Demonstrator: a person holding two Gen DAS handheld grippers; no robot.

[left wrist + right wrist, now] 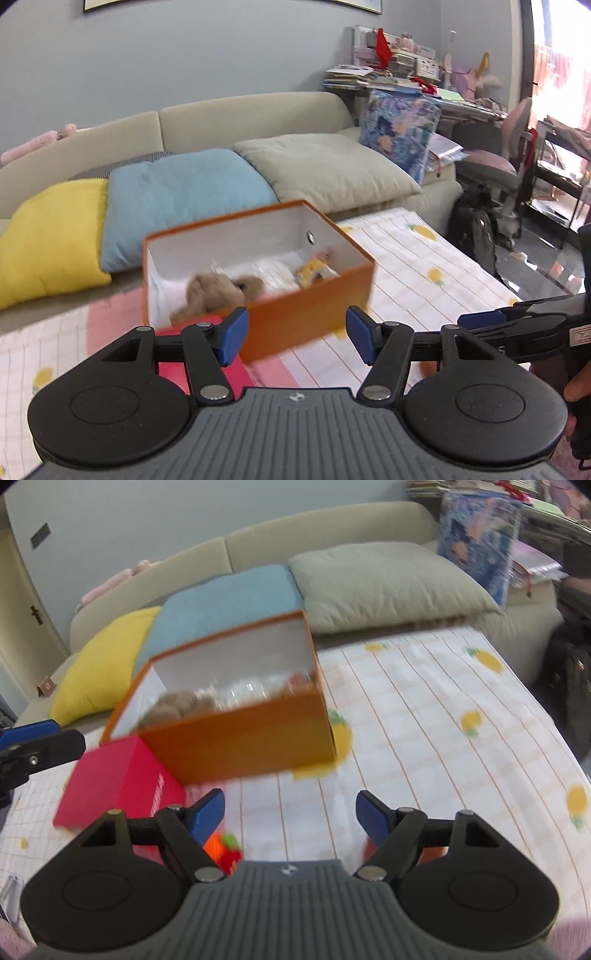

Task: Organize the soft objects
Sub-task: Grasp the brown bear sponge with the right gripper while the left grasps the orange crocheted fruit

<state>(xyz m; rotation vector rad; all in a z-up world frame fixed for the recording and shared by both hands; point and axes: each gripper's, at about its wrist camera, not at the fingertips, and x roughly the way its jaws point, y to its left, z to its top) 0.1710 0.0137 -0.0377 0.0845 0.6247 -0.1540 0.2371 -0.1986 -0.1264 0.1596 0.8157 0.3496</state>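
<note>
A beige sofa [258, 110] spans the far side, its seat lined with a yellow cushion [55, 236], a blue cushion [177, 199] and a grey-green cushion [325, 170] side by side. In front of it lies a table covered by a white cloth with orange lines and yellow fruit prints [443, 720]; the cloth's far edge runs just beside the sofa seat, and its right edge curves down toward a dark floor. To the right of the orange box the cloth is bare across a wide stretch.

The open orange box [314, 310] sits toward the left half of the cloth, near its far edge, white inside. In it lie a brown plush toy [218, 291] at the left end, some clear plastic wrapping in the middle, and a small yellow item [310, 271] toward the right end; blur hides finer detail. A red box [118, 786] touches the orange box's near left corner.

The left gripper [295, 334] hovers before the orange box's near wall, blue fingers spread apart with nothing between them. The right gripper [290, 814] hangs over bare cloth just right of the red box, jaws likewise spread and empty. A small orange, red and green soft object [227, 849] lies partly hidden under its left finger.
</note>
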